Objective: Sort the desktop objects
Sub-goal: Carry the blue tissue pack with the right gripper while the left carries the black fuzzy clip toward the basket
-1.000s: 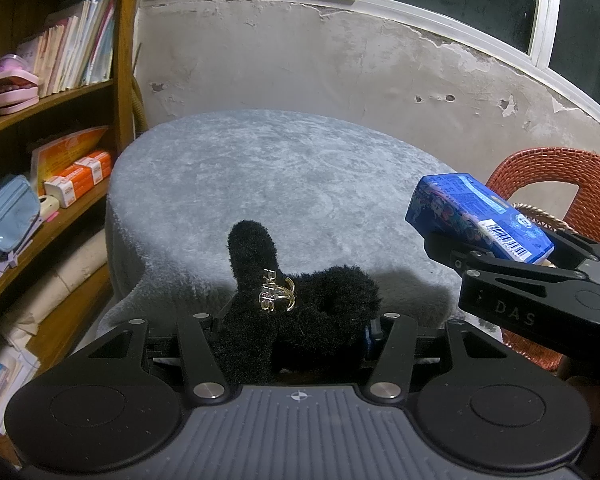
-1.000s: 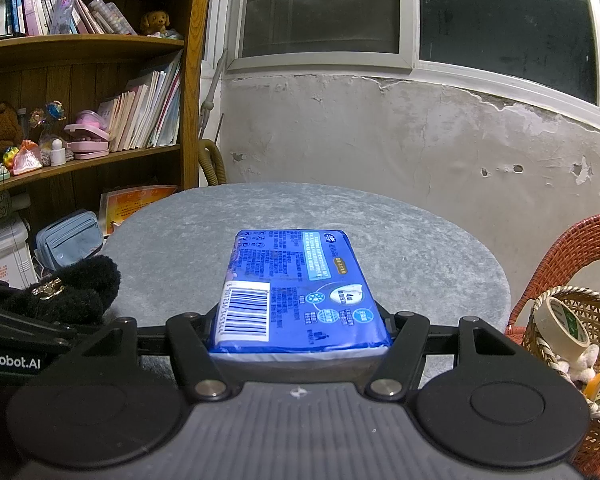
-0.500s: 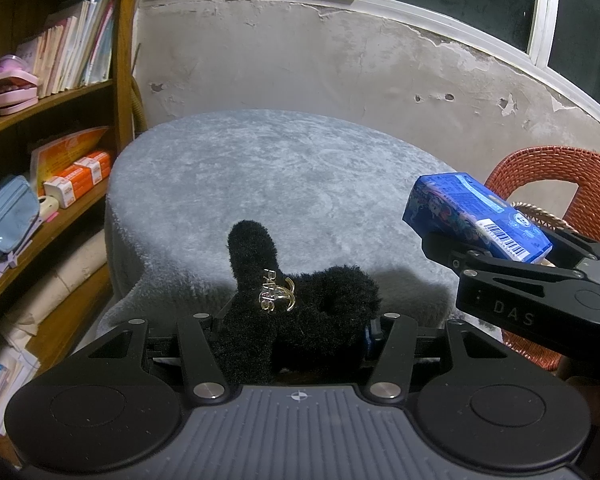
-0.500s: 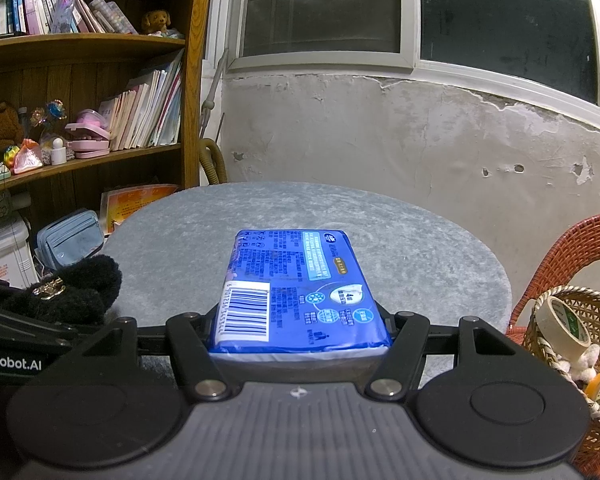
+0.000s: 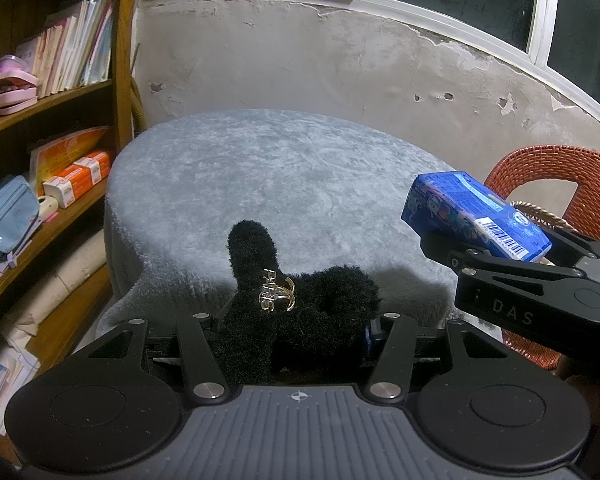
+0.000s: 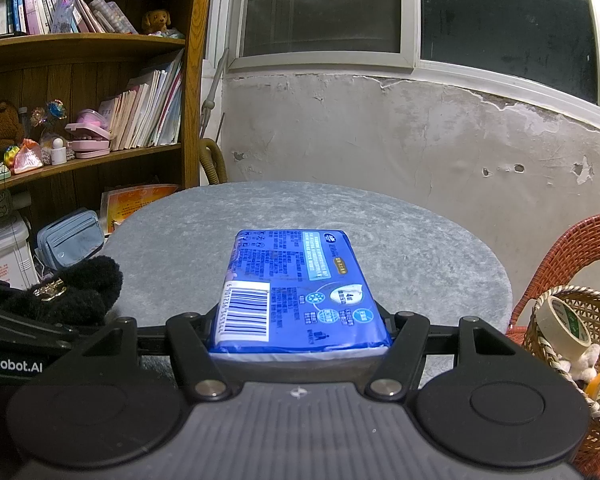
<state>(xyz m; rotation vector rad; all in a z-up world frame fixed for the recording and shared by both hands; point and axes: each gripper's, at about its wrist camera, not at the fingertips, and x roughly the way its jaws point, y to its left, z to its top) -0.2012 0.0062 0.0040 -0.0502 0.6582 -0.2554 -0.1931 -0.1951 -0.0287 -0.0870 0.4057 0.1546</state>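
Note:
My left gripper [image 5: 296,320] is shut on a black fluffy hair clip [image 5: 300,300] with a gold logo charm, held in front of the near edge of the round grey table [image 5: 284,184]. My right gripper [image 6: 300,320] is shut on a blue tissue pack [image 6: 296,288] with a barcode, held above the table's near side. The pack also shows in the left wrist view [image 5: 472,216] at the right, clamped in the right gripper. The hair clip shows in the right wrist view [image 6: 76,288] at the left. Both grippers' fingertips are hidden by what they hold.
A wooden bookshelf [image 5: 60,92] with books, a blue pouch [image 5: 4,224] and orange boxes stands at the left. A red wicker chair [image 5: 560,180] stands at the right. A wicker basket [image 6: 580,340] holds a tape roll [image 6: 564,320]. A wall and window lie behind the table.
The right gripper with the tissue pack has shifted slightly left and forward in the left wrist view. The left gripper and hair clip have not visibly moved.

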